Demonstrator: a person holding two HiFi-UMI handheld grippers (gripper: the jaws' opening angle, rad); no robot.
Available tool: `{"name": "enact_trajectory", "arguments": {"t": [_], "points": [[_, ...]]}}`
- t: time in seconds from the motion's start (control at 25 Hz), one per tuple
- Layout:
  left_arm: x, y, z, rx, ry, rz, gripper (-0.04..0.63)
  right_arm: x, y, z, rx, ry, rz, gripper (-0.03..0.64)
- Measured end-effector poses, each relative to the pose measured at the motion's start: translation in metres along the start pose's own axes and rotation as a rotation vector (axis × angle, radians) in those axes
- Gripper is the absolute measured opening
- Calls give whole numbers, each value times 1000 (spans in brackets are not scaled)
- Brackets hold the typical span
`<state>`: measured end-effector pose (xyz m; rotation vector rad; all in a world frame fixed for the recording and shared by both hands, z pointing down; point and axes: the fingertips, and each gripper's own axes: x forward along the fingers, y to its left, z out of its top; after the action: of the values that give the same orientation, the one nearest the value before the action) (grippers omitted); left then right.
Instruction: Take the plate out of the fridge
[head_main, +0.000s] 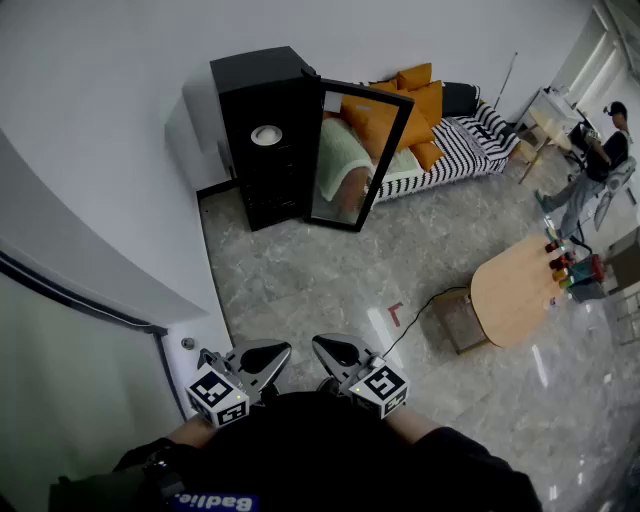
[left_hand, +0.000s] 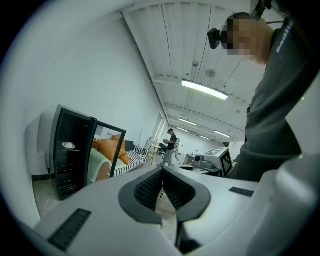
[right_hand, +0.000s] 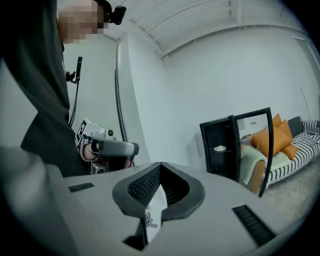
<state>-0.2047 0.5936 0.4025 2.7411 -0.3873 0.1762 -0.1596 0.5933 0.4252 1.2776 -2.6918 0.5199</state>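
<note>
A black fridge (head_main: 262, 140) stands against the far wall with its glass door (head_main: 358, 155) swung open to the right. A white plate (head_main: 266, 134) lies on an upper shelf inside. The left gripper view shows the fridge (left_hand: 70, 155) and the plate (left_hand: 68, 145) small and far off, and so does the right gripper view, with the fridge (right_hand: 220, 152) and the plate (right_hand: 219, 148). My left gripper (head_main: 286, 350) and right gripper (head_main: 317, 343) are held close to my body, side by side, far from the fridge. Both are shut and hold nothing.
A striped sofa (head_main: 470, 145) with orange cushions (head_main: 420, 100) stands right of the fridge. A wooden table (head_main: 515, 290) with bottles, a cardboard box (head_main: 462, 320) and a floor cable lie at right. A person (head_main: 590, 165) stands at far right. A white wall (head_main: 90, 200) runs along the left.
</note>
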Motion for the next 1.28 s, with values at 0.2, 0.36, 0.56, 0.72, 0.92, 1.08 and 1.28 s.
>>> {"name": "enact_trajectory", "arguments": {"t": [0.2,0.36,0.56,0.72,0.92,1.08,1.28], "points": [[0,-3,0,5,1,-1,6,-2,1,0,2,-2,3,9],[1,-3,0,6,7,2,8,-2,2,1,6,-4,9,9],[4,0,3,17,-4,20,6,-5,-4,1,8,-15,7,9],[13,8,17,53,-32,51,6,-8,-16,12,3,-45,15,11],[31,5,33,94,-40,98,8,-16,-33,31,-16,-84,43,11],[46,5,45,110,-60,146,8,-21,-56,40,-16,-129,55,11],[60,9,52,97,-77,179,8,-24,-85,49,0,-148,44,11]]}}
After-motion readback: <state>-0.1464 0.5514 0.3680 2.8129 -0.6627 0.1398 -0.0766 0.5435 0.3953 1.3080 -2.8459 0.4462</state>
